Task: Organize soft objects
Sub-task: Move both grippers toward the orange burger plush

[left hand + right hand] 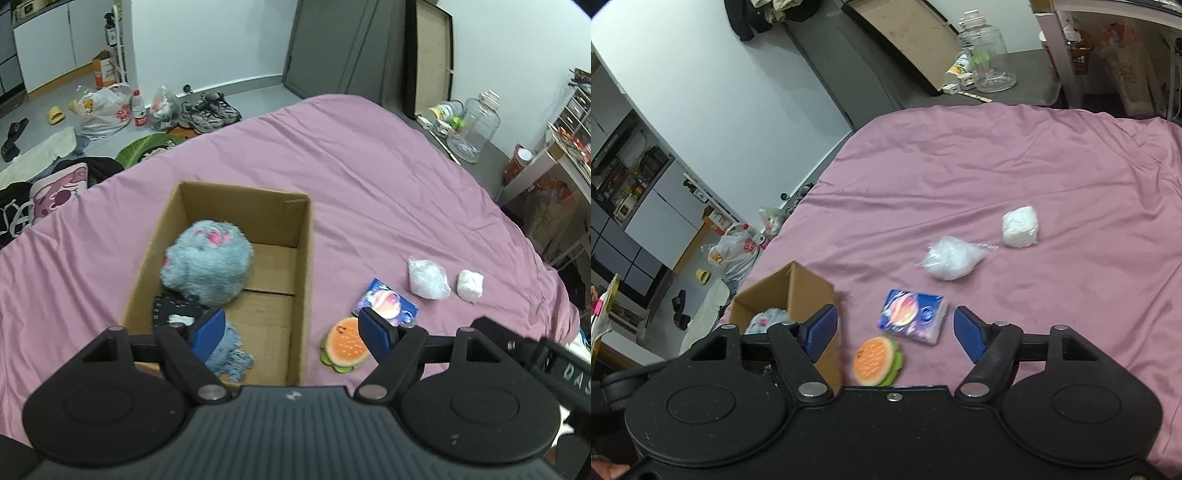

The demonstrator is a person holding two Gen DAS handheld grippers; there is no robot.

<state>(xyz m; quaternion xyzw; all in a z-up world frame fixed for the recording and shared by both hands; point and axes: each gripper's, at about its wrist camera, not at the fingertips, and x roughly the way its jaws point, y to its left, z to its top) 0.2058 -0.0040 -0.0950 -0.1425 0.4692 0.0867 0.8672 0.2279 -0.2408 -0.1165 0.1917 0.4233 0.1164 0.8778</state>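
Right under my right gripper (pixel 895 328) sits the burger toy (pixel 877 361), with the tissue pack (pixel 913 316) just beyond it, and my jaws stand apart with nothing between the pads. Over on my other side, my left gripper (pixel 293 328) hangs wide as well, empty, above the near wall of the cardboard box (pixel 306 236). Inside the box, a fluffy grey plush (pixel 208 264) and a dark patterned piece (pixel 173 312) are already down. Out on the pink sheet (pixel 997 166) a plastic bag of white stuffing (pixel 951 258) and a white bundle (pixel 1019 226) lie near each other, well clear of the box. Risks now, as I judge them: burger and tissue pack lie close together, so a careless close could snag both or nudge one away. That plastic bag looks slippery and could squirt from my pads. Box sits on soft bedding, so a bump from either gripper may tip or shove it.
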